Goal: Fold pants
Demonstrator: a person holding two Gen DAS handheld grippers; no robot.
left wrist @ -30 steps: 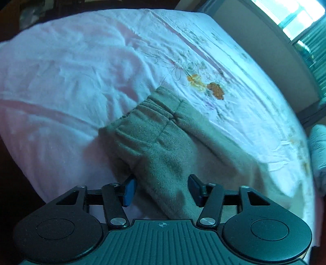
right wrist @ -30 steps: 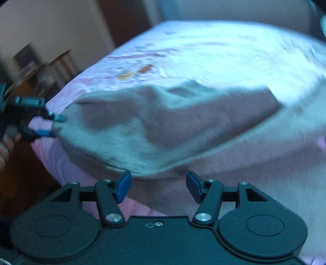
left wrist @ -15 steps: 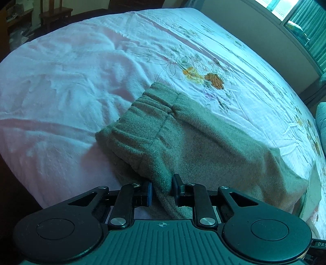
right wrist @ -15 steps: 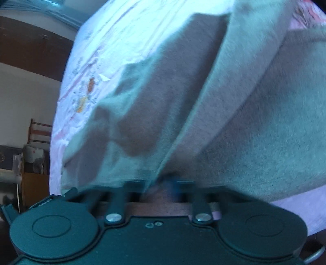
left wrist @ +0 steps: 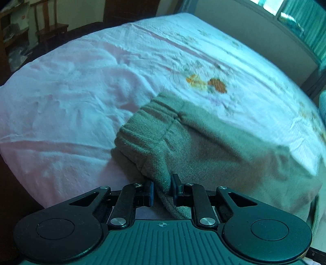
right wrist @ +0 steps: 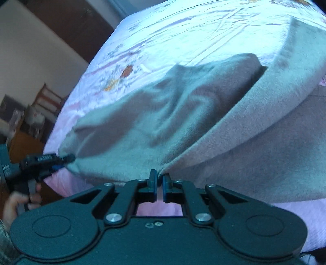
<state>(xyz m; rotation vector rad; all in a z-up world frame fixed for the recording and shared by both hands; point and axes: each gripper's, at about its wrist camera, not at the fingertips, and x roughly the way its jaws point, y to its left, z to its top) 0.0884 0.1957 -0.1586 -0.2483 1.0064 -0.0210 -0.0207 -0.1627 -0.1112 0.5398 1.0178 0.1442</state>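
Grey-green fleece pants (left wrist: 203,142) lie on a pink and white bed sheet (left wrist: 81,91), elastic waistband toward the left. My left gripper (left wrist: 162,188) is shut on the near edge of the pants by the waistband. It also shows in the right wrist view (right wrist: 55,161), gripping the pants' left corner. My right gripper (right wrist: 160,183) is shut on the near edge of the pants (right wrist: 163,122), where a folded-over layer meets the lower layer. The cloth is lifted slightly at both grips.
The sheet has orange embroidered flowers (left wrist: 216,85) beyond the pants. The bed's near edge drops to a dark floor (left wrist: 12,193). A wooden chair (left wrist: 51,26) and shelves stand at the far left. A window (left wrist: 301,18) is at the far right.
Both grippers were open a second ago and have closed on the near edge of the pants. The right gripper's view has swung and the cloth now hangs between the two grips.
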